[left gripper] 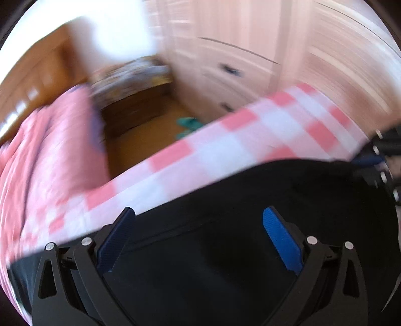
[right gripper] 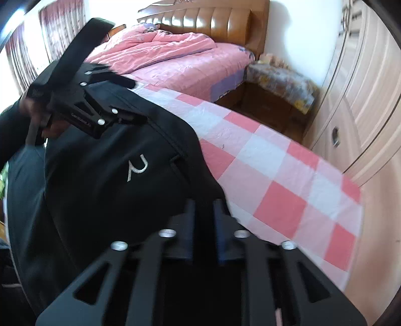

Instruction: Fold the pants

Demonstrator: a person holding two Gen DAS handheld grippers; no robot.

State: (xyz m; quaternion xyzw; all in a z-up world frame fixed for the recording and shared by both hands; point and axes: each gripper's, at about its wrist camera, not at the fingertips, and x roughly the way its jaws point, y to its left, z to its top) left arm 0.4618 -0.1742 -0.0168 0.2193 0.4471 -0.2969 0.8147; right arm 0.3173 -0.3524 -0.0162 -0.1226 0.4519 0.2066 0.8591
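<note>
Black pants lie spread on a pink-and-white checked cloth, a small pale logo stitched on the fabric facing up. From the right wrist view, the right gripper sits low at the near right edge of the pants, its two fingers drawn close together with only a narrow slot between them; dark fabric appears to run into that slot, though whether it is truly pinched cannot be told. The left gripper is at the far left corner of the pants, just above the cloth's far edge, with a hand behind it.

From the blurred left wrist view, the left gripper stands wide apart, blue pads on either side, and the black pants fill the space under and between them, apparently ungripped. Beyond the checked cloth are a bed with a pink quilt, a brown headboard and pale wardrobe doors on the right.
</note>
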